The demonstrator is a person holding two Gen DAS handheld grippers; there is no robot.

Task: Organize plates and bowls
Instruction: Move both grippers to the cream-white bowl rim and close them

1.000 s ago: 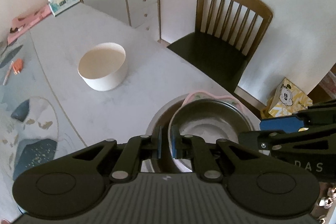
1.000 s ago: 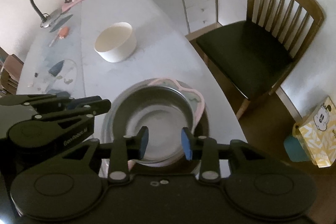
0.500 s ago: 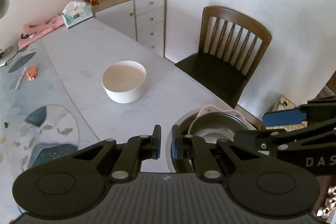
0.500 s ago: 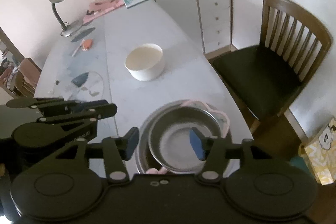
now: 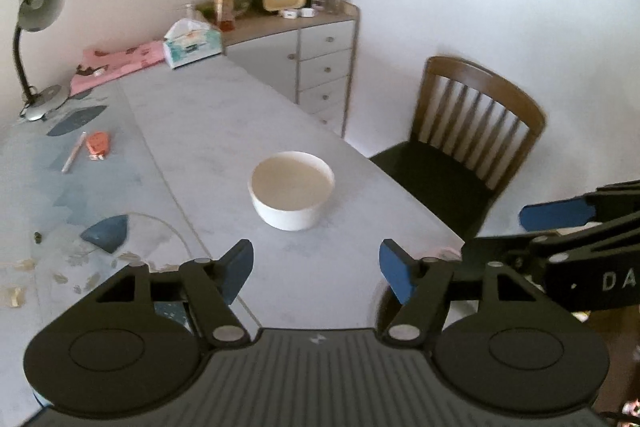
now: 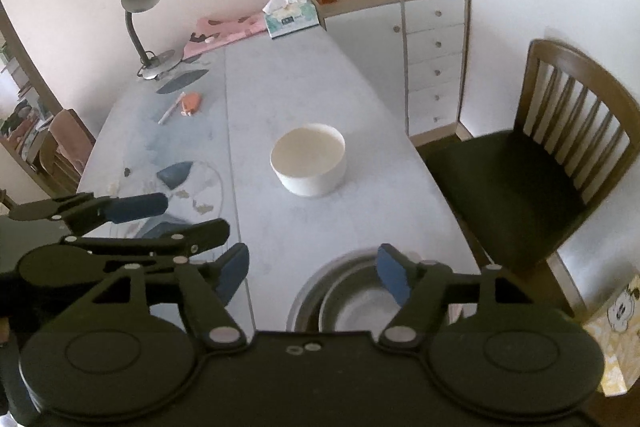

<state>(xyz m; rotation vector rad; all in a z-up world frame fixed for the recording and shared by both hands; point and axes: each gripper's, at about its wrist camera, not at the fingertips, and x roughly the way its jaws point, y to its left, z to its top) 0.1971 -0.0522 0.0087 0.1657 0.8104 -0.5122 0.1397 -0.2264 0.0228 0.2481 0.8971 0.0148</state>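
A white bowl [image 5: 292, 189] [image 6: 308, 163] stands upright and alone in the middle of the grey table [image 5: 224, 115]. At the near table edge a steel bowl [image 6: 360, 303] sits nested inside a larger steel bowl [image 6: 302, 293]. A sliver of pink plate [image 5: 444, 251] shows there in the left wrist view. My left gripper [image 5: 316, 269] [image 6: 176, 219] hangs above the table, its jaws opening with nothing between them. My right gripper [image 6: 312, 273] [image 5: 496, 235] hovers over the nested bowls, its jaws also opening and holding nothing.
A wooden chair [image 5: 472, 139] [image 6: 560, 147] stands at the table's right side. A drawer cabinet [image 6: 432, 43] is beyond it. A desk lamp [image 6: 140, 23], tissue box [image 6: 290, 15], pink cloth [image 5: 116, 63], pen and orange item [image 5: 98, 145] lie far left. A yellow box [image 6: 616, 331] sits on the floor.
Both grippers rose and drew back from the nested steel bowls. The left jaws, shut at the bowl's rim, opened wide. The right jaws spread wider. The bowls stayed on the table.
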